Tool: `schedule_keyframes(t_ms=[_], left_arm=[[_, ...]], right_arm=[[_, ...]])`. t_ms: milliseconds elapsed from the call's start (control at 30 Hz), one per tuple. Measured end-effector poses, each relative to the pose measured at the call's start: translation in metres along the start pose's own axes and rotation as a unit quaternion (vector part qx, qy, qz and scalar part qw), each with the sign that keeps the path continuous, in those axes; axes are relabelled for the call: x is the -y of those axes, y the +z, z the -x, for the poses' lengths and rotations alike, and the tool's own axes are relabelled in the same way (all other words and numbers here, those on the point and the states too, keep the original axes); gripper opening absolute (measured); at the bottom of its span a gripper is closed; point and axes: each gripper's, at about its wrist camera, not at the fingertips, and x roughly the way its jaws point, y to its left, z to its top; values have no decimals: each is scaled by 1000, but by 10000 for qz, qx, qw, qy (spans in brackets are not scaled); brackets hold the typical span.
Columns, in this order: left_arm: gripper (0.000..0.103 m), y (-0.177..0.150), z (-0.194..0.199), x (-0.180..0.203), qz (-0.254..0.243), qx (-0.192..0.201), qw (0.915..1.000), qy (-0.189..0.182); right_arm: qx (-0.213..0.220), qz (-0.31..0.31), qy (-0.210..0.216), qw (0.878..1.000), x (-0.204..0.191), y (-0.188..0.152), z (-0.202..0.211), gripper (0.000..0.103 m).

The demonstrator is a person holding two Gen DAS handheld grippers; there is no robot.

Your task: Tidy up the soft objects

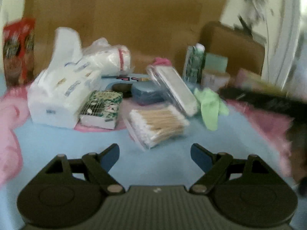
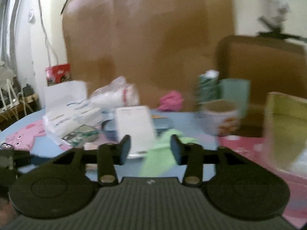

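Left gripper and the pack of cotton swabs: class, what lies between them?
Nothing. In the left wrist view, only bare blue mat lies between the open left gripper and the cotton swabs.

Soft daylight, motion blur, fisheye warp.

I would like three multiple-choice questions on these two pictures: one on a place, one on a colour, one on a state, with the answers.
1. Where does the pack of cotton swabs lie?
A. on the blue mat
B. in the paper cup
C. on the tissue pack

2. What colour is the crumpled cloth?
A. red
B. light green
C. black

3. How is the left gripper?
A. shut on the cloth
B. shut on nothing
C. open, holding nothing

Answers: 1 A, blue mat shows around it; 2 B, light green in both views; 3 C, only mat shows between its fingers.
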Motion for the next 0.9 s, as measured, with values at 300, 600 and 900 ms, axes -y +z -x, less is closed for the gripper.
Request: schedule_keyframes(t_ms=[300,600,900], left_arm=[[92,-1,7,-1,62,413,9989,-204],[95,-5,10,-4,154,486,9982,-303],[98,-3,10,-12,400,448,9975,-362]], right_arm=[[-848,-14,-103,9963,-30,8,-88,93],[-388,-605,-113,9974,-4,10,-52,23],[-766,-3239,1721,9272,48,-27,32,21]])
